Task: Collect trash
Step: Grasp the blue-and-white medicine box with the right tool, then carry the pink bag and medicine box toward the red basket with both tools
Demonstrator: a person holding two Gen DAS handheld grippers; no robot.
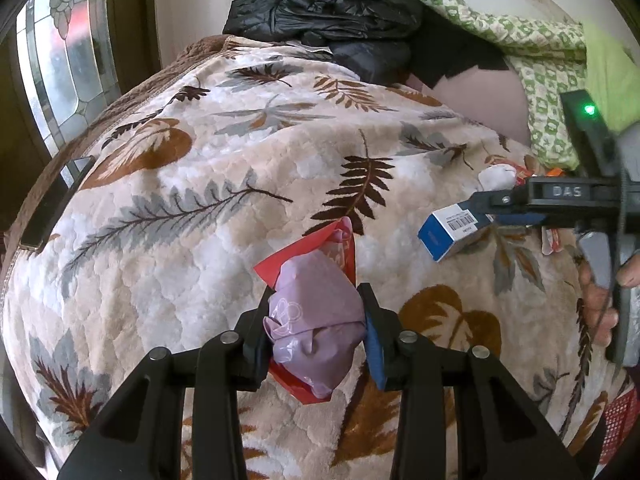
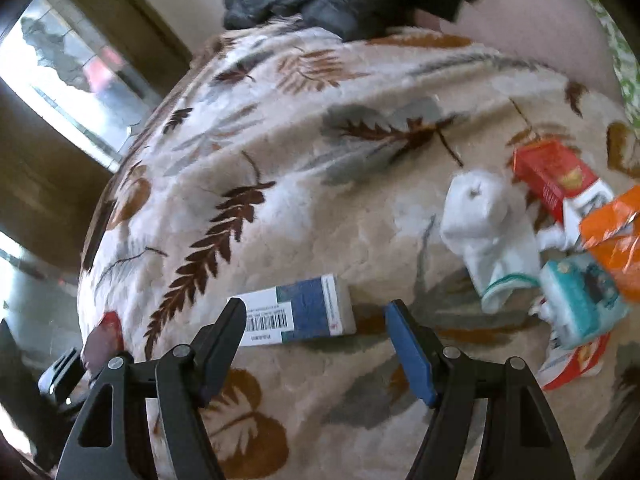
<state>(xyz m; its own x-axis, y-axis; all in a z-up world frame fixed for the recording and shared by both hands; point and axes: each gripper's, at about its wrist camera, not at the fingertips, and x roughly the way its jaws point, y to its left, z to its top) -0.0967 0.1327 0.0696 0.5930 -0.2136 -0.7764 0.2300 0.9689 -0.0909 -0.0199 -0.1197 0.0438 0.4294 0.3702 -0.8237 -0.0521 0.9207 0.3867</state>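
A plush cream bed blanket with brown and grey leaf print [image 1: 240, 184] carries the litter. The left tool [image 1: 316, 326] clamps a crumpled lilac plastic bag with red wrapper [image 1: 316, 312] above it. The right tool [image 2: 316, 328] stands wide over a blue-and-white barcoded carton [image 2: 300, 312] lying on the blanket.

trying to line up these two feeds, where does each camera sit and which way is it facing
Left wrist: on the left gripper, looking forward and down at the leaf-print blanket; its fingers are shut on a lilac bag with a red wrapper. The right gripper and a hand show at the right edge.
Right wrist: on the right gripper, angled down at the blanket; jaws open over a blue and white box, other litter at right.
Shared: the blanket, the box, a white sock, the black bag.
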